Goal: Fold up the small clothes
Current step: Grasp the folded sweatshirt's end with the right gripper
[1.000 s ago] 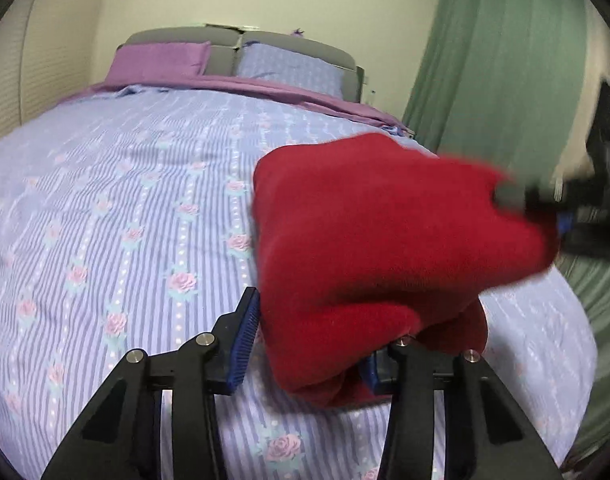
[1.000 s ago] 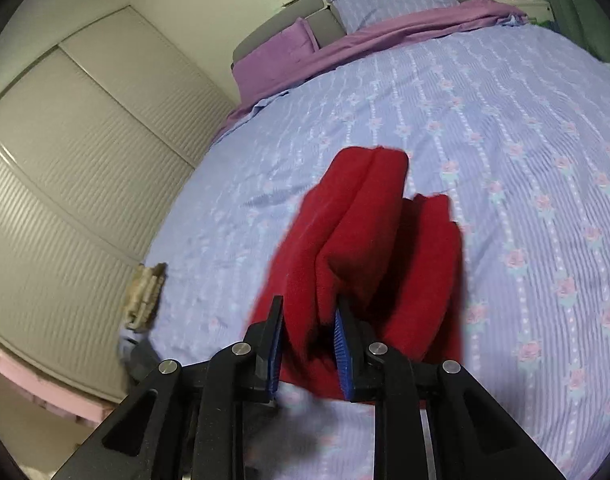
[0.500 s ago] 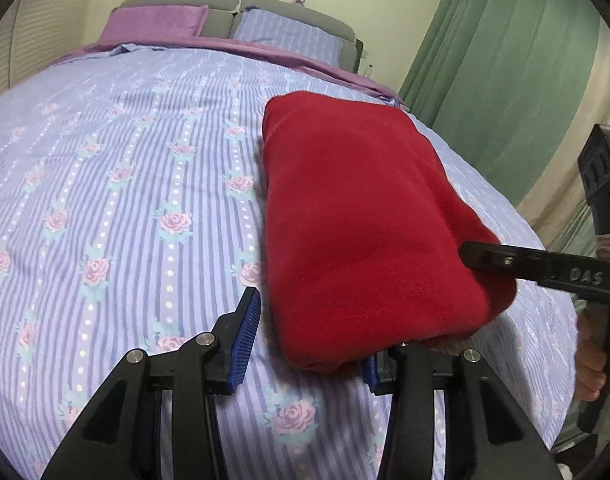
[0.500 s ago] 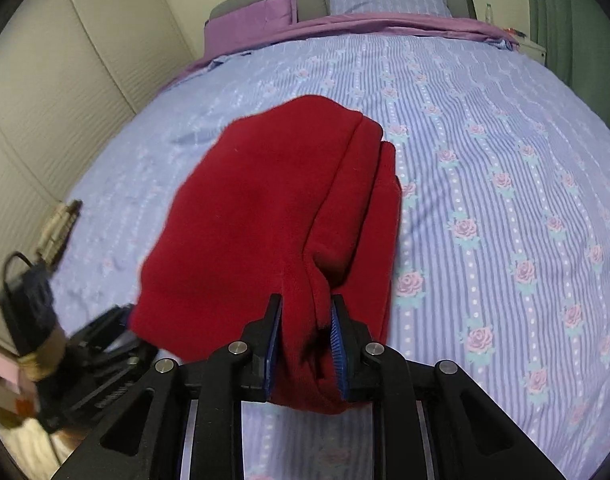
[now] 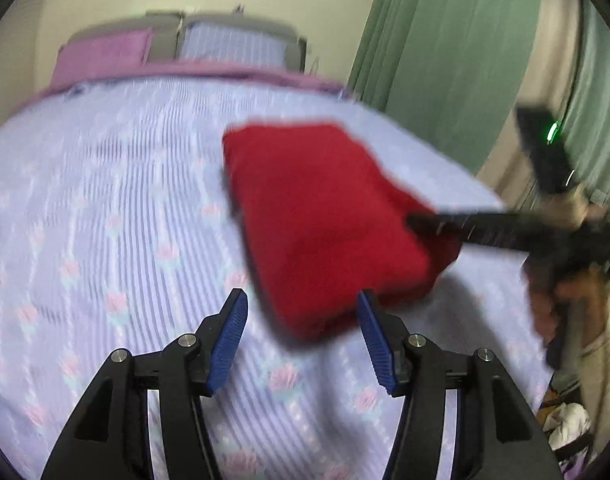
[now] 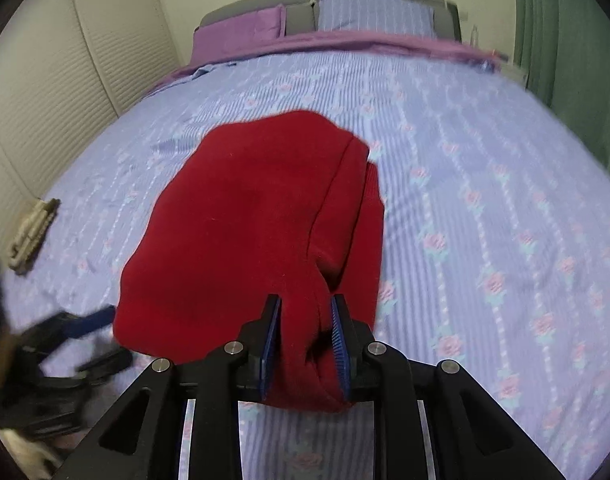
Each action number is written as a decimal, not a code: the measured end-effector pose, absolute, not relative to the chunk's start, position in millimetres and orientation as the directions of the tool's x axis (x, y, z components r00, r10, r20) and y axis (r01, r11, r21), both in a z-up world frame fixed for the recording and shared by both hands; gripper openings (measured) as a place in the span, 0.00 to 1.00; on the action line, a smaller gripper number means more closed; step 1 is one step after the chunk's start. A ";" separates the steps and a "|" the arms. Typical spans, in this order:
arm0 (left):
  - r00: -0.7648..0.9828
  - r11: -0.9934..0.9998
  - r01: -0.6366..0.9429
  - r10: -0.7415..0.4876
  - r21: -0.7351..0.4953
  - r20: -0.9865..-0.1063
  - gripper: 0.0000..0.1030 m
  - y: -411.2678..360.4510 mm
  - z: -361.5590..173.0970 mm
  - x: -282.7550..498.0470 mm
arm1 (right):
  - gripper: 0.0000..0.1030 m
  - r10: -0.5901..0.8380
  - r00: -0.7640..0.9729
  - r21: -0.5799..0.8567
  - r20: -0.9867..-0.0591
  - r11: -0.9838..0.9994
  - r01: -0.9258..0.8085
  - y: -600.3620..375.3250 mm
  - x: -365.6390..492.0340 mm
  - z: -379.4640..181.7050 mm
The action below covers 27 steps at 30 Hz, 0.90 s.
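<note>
A folded red fleece garment [image 5: 325, 216] lies on the lilac flowered bedspread [image 5: 105, 240]. My left gripper [image 5: 301, 336] is open and empty, drawn back just short of the garment's near corner. My right gripper [image 6: 305, 344] is shut on the near edge of the red garment [image 6: 245, 232], fabric bunched between its blue pads. In the left wrist view the right gripper [image 5: 425, 222] reaches onto the garment's right edge. In the right wrist view the left gripper [image 6: 93, 332] shows blurred at the lower left.
Pillows [image 6: 373, 14] and a purple blanket fold [image 6: 345, 42] lie at the head of the bed. Green curtains [image 5: 445, 60] hang on the right. Slatted closet doors [image 6: 45, 92] stand on the left, with a beige object [image 6: 33, 232] at the bed's edge.
My left gripper has let go of the garment and pulled back from it. The garment has come down flat onto the bed. My right gripper keeps its hold.
</note>
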<state>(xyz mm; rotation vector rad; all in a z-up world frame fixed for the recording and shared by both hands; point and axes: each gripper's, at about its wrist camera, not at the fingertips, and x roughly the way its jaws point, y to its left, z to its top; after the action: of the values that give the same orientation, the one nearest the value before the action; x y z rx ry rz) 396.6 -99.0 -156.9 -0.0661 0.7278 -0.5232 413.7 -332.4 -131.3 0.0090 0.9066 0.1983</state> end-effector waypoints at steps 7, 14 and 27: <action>0.635 0.844 0.476 -0.525 -0.249 -0.567 0.22 -131.1 -132.6 438.6 | 0.22 0.193 0.603 0.126 -0.774 0.980 -0.152 -339.4 411.1 -135.5; 0.615 0.861 0.465 -0.481 -0.206 -0.625 0.09 -157.2 -151.5 478.7 | 0.22 0.187 0.609 0.126 -0.771 0.982 -0.142 -345.6 410.6 -139.5; 0.608 0.864 0.473 -0.464 -0.175 -0.644 0.08 -160.5 -176.8 481.8 | 0.30 0.259 0.604 0.237 -0.754 0.964 -0.117 -365.7 416.4 -162.6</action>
<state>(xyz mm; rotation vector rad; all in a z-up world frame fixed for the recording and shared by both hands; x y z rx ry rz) 481.8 -160.5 -176.8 0.0133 0.7402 -0.5408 416.4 -365.7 -162.6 0.1701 0.8972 0.2188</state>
